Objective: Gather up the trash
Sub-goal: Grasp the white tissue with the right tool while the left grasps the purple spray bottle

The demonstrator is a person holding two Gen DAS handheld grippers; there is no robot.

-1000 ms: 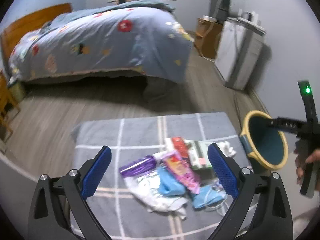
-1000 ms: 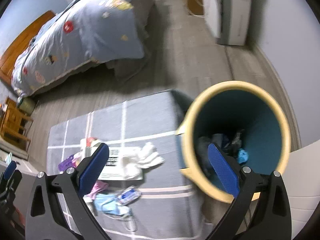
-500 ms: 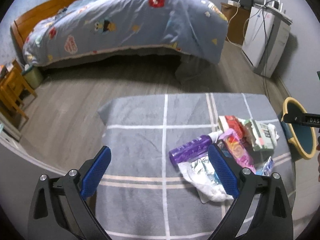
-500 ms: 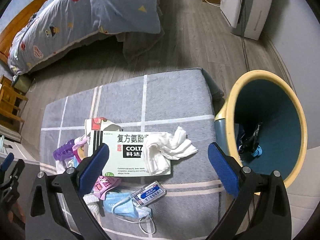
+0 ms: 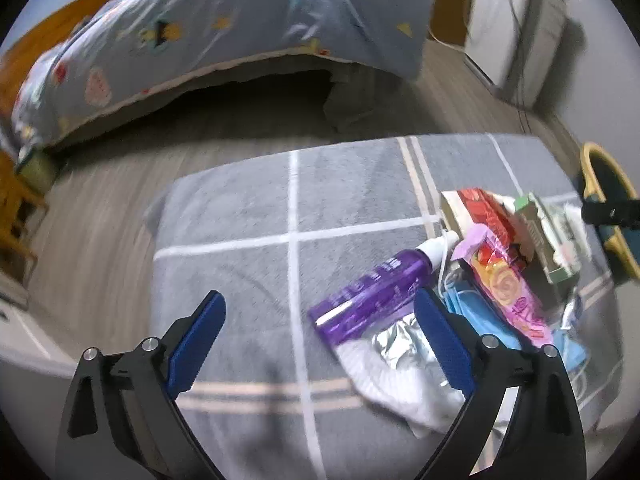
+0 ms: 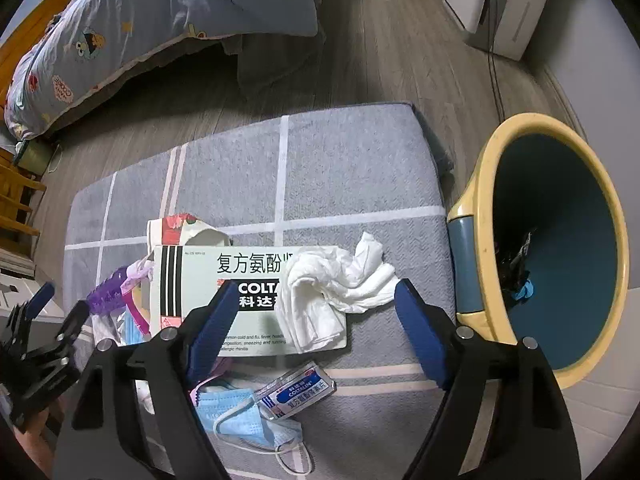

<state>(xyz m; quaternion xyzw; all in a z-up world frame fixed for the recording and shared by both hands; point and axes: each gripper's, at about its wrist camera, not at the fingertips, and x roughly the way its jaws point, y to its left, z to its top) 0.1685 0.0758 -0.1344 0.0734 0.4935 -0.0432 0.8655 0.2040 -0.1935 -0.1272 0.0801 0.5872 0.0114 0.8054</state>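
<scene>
A pile of trash lies on a grey checked cushion [image 6: 340, 168]. A crumpled white tissue [image 6: 336, 284] rests on a green medicine box [image 6: 224, 280]. A blue face mask [image 6: 244, 420] and a small blister pack [image 6: 296, 390] lie nearer me. My right gripper [image 6: 316, 328] is open and empty, its jaws on either side of the tissue. A purple bottle [image 5: 372, 292], a pink wrapper [image 5: 508, 292] and a silver-white bag [image 5: 400, 368] show in the left wrist view. My left gripper [image 5: 320, 344] is open and empty above the cushion, left of the pile. A blue bin with a yellow rim [image 6: 560, 240] stands right of the cushion.
A bed with a blue patterned quilt [image 5: 224, 32] stands beyond the cushion on a wood floor. A white appliance [image 6: 500, 4] stands by the far right wall. Wooden furniture [image 6: 16, 200] is at the left edge. The bin holds some dark and blue trash [image 6: 520, 276].
My right gripper has swung from over the bin to over the tissue and come closer. My left gripper has moved left and lower toward the cushion; the pile now sits to its right.
</scene>
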